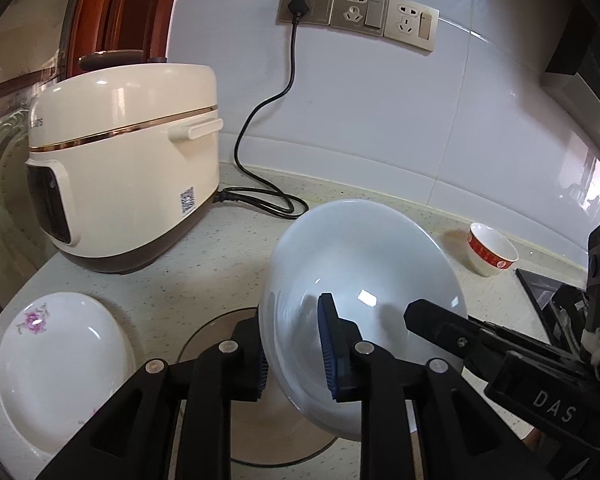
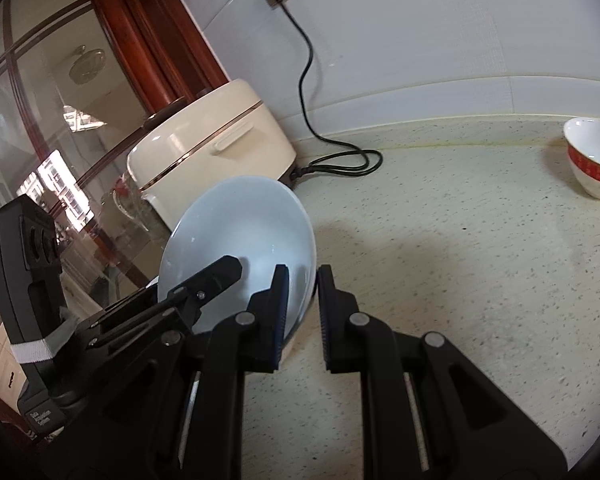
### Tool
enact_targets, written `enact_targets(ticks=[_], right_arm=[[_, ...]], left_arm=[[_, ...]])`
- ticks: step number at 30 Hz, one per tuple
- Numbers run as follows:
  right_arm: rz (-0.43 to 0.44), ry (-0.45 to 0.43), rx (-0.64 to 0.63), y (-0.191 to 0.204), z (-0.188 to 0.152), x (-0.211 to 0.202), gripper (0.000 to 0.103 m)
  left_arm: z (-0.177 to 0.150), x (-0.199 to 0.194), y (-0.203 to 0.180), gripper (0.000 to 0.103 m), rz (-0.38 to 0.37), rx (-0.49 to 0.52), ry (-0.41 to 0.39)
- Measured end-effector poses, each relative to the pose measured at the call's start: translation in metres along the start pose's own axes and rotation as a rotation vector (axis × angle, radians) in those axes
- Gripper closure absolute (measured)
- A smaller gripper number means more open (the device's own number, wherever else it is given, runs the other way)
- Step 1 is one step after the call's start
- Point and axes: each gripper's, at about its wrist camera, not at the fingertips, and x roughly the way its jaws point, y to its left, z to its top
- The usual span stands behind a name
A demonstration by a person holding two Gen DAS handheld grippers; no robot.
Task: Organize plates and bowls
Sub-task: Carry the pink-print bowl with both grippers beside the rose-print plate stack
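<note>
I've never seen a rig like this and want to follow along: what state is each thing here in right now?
White bowl: tilted on edge, held by its rim.
Right gripper: shut on the white bowl's rim.
Left gripper: astride the rim; grip unclear.
Rice cooker: lid closed, plugged in.
Flowered plate: flat on the counter, empty.
Red-banded bowl: upright, empty.

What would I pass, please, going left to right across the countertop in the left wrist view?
Flowered plate → rice cooker → white bowl → red-banded cup.
</note>
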Motion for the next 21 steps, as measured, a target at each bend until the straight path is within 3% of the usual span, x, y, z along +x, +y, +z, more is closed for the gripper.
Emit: enact_targets(ticks=[9,21], right_arm=[[0.021,-0.017,-0.032,0.015,-0.004,0.000,0.085],[0.029,0.021,-0.070,0.030,-0.012,0.011,0.085]], left_arm=[[-0.006,-0.011,0.004,0.081,0.024,0.015,0.001],[-0.009,-0.011,0.017,0.081,0.046,0.009,0.025]])
